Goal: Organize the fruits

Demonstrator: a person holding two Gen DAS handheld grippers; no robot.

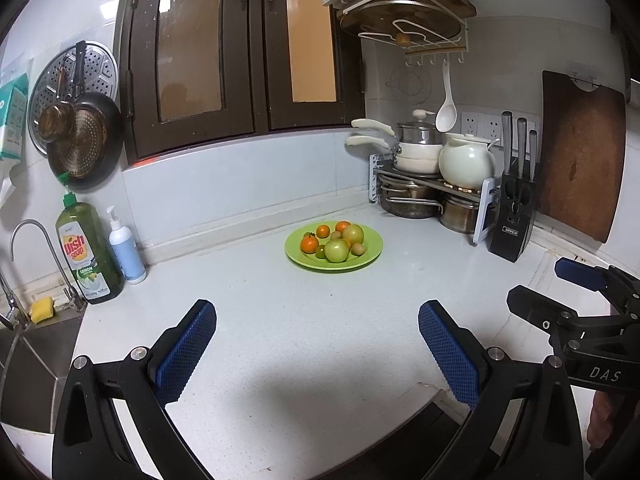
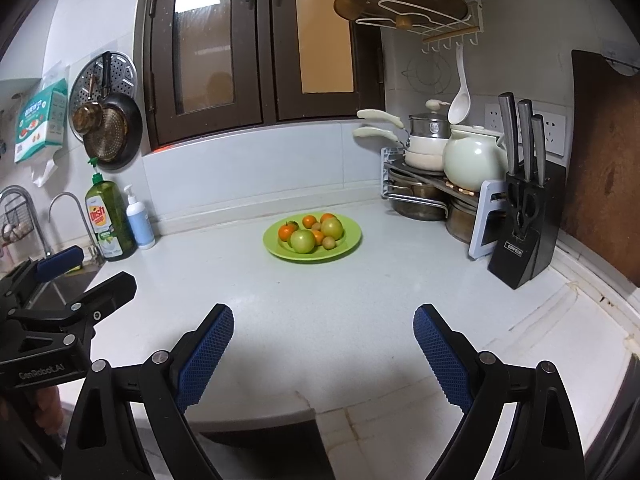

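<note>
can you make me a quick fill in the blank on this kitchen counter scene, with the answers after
1. The fruit sits on a ____ plate.
2. The knife block holds ____ knives.
3. Both the left gripper and the right gripper have their jaws ____.
4. The dish soap bottle stands beside the ____ pump bottle.

Missing words: green; three; open; blue

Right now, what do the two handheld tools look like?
Both match: the left tool and right tool have black angular frames with silver bolts and two fingers faced with blue textured pads. White lettering marks each body, seen from the other's view.
</note>
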